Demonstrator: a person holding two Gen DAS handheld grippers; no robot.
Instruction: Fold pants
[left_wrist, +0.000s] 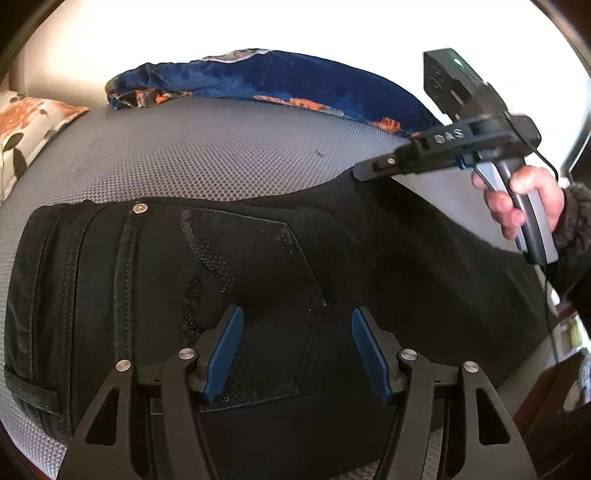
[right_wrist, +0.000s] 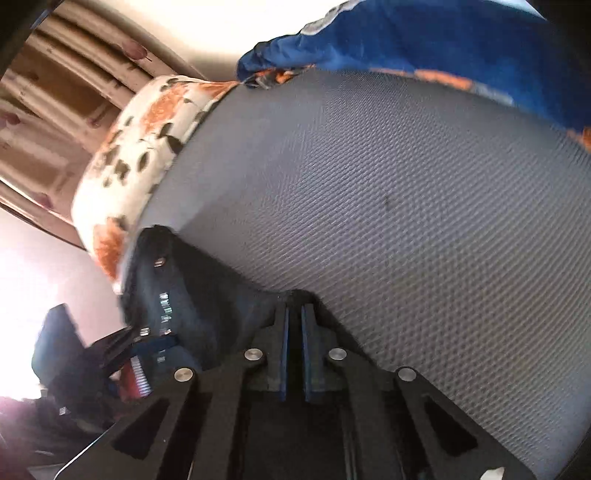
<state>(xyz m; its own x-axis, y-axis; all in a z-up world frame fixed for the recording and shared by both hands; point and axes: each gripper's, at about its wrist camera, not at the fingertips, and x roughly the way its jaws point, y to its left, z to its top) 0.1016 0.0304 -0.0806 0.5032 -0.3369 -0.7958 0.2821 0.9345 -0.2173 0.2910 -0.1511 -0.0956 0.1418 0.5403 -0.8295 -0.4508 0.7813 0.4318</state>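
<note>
Black pants (left_wrist: 258, 258) lie flat on the grey mesh mattress (left_wrist: 203, 147), waistband at the left, back pocket facing up. My left gripper (left_wrist: 297, 317) is open, its blue pads hovering over the back pocket, holding nothing. My right gripper (left_wrist: 364, 172) shows at the upper right of the left wrist view, at the far edge of the pants by the crotch. In the right wrist view the right gripper (right_wrist: 294, 308) is shut on the edge of the black pants (right_wrist: 207, 295). The left gripper shows there at the lower left (right_wrist: 140, 369).
A blue and orange blanket (left_wrist: 258, 77) lies bunched along the far side of the mattress. A floral pillow (left_wrist: 26, 136) sits at the far left. The mattress (right_wrist: 406, 221) drops off at the right, with dark furniture beyond.
</note>
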